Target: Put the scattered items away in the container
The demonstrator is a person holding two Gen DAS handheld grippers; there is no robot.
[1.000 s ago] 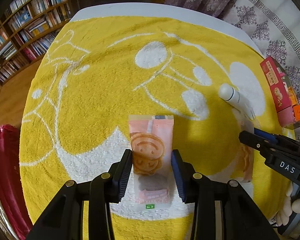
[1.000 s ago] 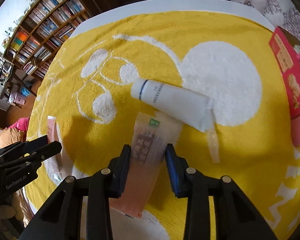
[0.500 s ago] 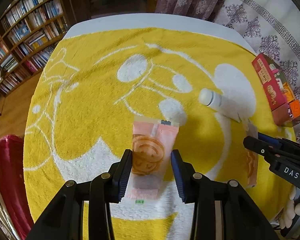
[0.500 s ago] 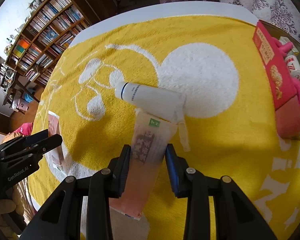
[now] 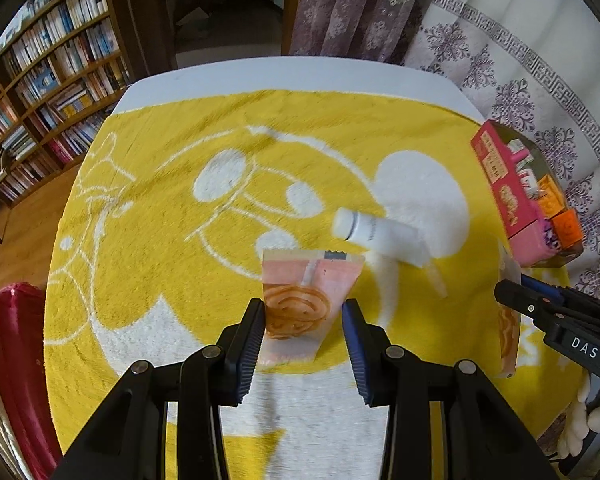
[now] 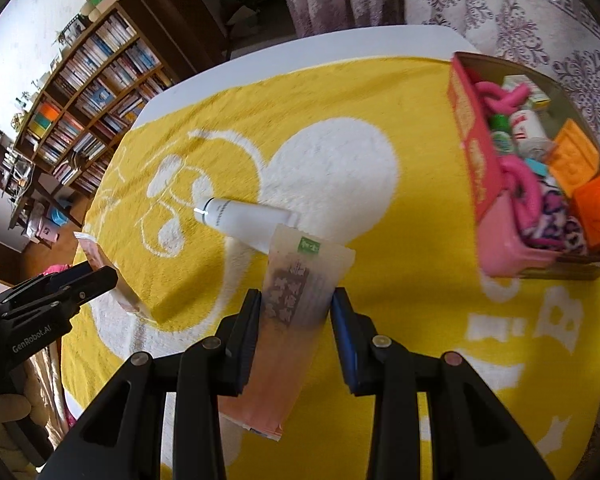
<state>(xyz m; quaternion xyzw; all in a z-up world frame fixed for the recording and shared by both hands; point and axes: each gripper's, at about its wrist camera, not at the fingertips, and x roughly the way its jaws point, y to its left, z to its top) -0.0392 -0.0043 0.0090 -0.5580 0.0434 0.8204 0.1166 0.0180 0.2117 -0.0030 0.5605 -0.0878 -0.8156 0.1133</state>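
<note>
Both snack sachets now lifted off the towel (image 5: 148, 208) | left gripper (image 5: 303, 322) fingers pinch smiley-biscuit sachet (image 5: 300, 300) mid-body; right gripper (image 6: 296, 314) likewise clamps second sachet (image 6: 292, 300) | light, crinkly, brittle contents: hold gently | red box (image 6: 476, 168) right.

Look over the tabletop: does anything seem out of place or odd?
Yes: the white tube lies loose on the yellow towel, outside the red box. Each gripper holds a snack packet off the towel, not yet boxed.

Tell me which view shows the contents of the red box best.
Right wrist view: the red box is seen from above, open, toys and orange blocks visible inside. Left wrist view shows mostly its side at the frame's edge.
</note>
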